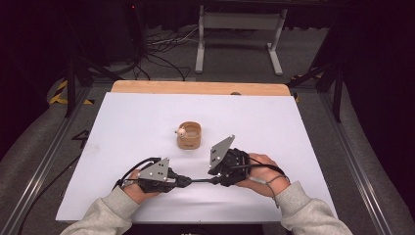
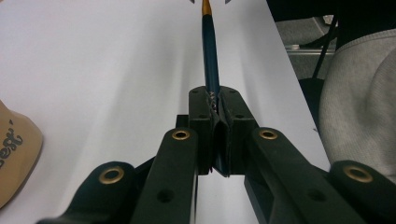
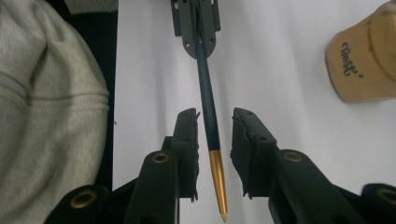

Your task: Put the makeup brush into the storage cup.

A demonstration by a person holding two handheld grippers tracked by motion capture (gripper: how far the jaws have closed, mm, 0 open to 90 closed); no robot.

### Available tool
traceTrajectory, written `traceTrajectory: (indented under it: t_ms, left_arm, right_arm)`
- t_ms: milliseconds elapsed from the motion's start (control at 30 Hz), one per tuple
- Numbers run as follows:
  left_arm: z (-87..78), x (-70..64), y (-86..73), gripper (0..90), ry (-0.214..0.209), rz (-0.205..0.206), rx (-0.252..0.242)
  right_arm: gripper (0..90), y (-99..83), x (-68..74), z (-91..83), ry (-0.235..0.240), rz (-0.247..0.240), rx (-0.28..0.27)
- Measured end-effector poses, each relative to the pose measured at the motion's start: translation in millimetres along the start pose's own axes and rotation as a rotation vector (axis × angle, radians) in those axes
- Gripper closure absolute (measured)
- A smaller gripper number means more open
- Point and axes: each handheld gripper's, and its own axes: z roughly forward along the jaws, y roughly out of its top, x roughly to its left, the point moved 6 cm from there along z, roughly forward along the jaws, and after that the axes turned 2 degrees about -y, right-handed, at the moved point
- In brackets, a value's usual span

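White matte table (image 1: 147, 127), left gripper (image 2: 215, 109) jaws pinching slim dark gold-tipped pen (image 3: 208, 116), right gripper (image 3: 215, 140) jaws spread around it.

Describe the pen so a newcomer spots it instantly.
On the white table sheet, below the tan wooden cup, look between the two black grippers. The slim dark-blue pen with a gold tip bridges them: left gripper clamps it, right gripper stands open around it.

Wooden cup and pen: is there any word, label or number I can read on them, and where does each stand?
Wooden cup: dark script on its side wall, upside down in the right gripper view, too stylised to read surely.
The same wooden cup in the left gripper view: only the cut-off tail of that script, unreadable.
Pen: no lettering visible.
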Motion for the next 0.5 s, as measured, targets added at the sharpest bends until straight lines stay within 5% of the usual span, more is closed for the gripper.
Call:
traceTrajectory:
  t_ms: [167,500]
  left_arm:
    - [-1.6,0.5,-0.3,84.7,0.006,0.003,-0.007]
    - [-2.8,0.7,0.1,84.6,-0.002,0.012,-0.038]
  right_arm:
    - [71.4,-8.2,-0.4,-4.5,0.019,0.058,-0.131]
    - [69.7,-25.4,0.3,-7.8,0.023,0.117,-0.233]
